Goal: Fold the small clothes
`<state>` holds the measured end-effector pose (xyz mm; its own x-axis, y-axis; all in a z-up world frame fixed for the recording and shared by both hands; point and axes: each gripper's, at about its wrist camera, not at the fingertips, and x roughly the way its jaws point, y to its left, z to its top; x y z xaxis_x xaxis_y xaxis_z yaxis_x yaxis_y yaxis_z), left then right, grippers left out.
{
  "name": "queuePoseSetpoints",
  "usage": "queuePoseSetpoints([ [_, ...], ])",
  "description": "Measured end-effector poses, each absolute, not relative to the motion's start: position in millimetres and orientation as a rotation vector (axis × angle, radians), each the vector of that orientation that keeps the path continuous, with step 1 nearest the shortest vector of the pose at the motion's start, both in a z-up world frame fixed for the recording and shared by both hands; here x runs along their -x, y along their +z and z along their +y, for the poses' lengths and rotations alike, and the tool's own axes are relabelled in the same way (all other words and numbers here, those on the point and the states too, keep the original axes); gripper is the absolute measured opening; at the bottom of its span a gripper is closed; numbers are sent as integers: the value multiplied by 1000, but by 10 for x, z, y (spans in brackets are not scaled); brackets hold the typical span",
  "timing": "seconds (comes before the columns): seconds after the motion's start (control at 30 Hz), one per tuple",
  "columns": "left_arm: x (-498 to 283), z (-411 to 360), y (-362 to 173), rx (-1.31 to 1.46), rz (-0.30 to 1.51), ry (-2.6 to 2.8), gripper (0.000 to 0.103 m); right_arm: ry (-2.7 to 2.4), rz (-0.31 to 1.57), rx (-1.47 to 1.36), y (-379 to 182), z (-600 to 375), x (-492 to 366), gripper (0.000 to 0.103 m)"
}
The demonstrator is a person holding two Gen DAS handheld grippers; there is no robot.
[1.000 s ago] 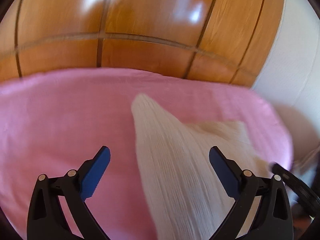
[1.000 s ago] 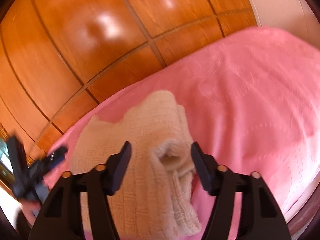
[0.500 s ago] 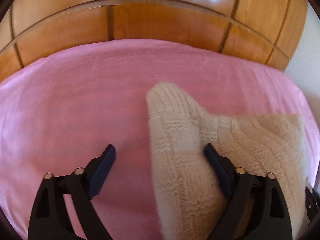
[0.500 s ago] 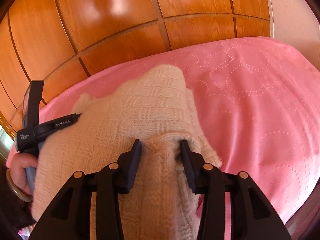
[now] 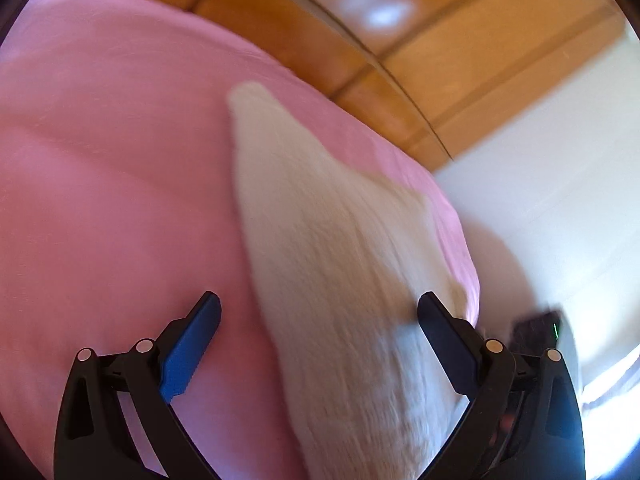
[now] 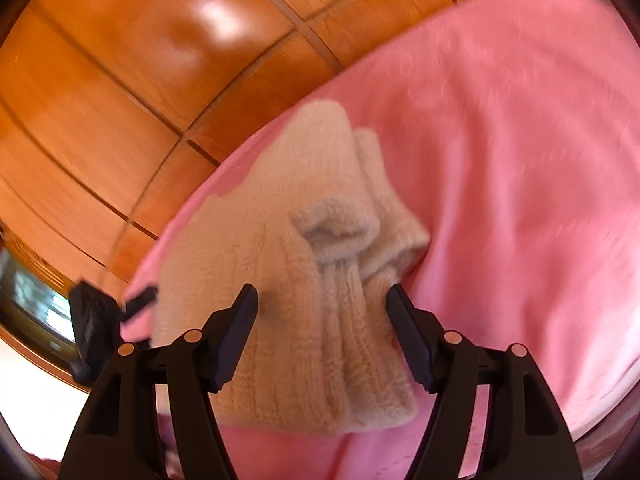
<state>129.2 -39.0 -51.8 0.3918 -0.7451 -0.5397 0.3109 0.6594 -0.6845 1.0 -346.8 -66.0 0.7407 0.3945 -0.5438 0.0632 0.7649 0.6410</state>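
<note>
Left wrist view. Pink bedspread (image 5: 112, 208) fills the lower left of the field; glossy wooden panelling (image 5: 360, 32) rises behind it and a white wall (image 5: 552, 184) stands at the right. On the bedspread lies a cream knitted garment (image 5: 340, 280), blurred, its narrow end pointing toward the panelling and its broad end running under the camera. The left gripper (image 5: 319, 322) hangs over the garment with its jaws wide apart; the blue-padded finger (image 5: 192, 344) stands over bare bedspread beside the garment, the other finger (image 5: 444, 340) over the garment's far edge. Neither pad presses on the knit. A dark blurred object (image 5: 536, 328) shows beyond that edge; what it is cannot be told.

Right wrist view. Wooden panelling (image 6: 140, 80) occupies the upper left, the bedspread (image 6: 520, 160) the right and bottom. The garment (image 6: 320, 280) lies folded on the bedspread, with a bunched, rolled part on top near its middle. The right gripper (image 6: 322, 312) sits over the garment's near end, its jaws opening; the knit lies between and below the pads, not clamped. At the garment's left edge the left gripper (image 6: 96, 328) appears as a dark blur.
</note>
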Motion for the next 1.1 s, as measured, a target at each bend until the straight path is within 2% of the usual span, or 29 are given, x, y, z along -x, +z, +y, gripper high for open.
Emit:
queuePoseSetpoints([
  [0.17,-1176,-667,-516,342,933,-741,99,230,748,-817,-787,-3595,-162,72],
  [0.3,-1149,-756,-528,312,934,-729,99,225,755,-806,-760,-3568,-321,75],
  [0.37,-1138,-774,-501,297,939,-724,99,214,762,-777,-735,-3510,-412,73],
  [0.5,-1118,-811,-408,250,915,-705,80,232,761,-716,-675,-3367,-473,55],
  [0.63,-999,-780,-312,209,872,-688,65,214,740,-590,-552,-3204,-407,45],
  [0.83,-883,-740,-166,153,802,-672,53,185,688,-464,-371,-2988,-250,39],
  [1.1,-688,-608,49,80,676,-634,46,251,586,-378,-135,-2612,-132,37],
])
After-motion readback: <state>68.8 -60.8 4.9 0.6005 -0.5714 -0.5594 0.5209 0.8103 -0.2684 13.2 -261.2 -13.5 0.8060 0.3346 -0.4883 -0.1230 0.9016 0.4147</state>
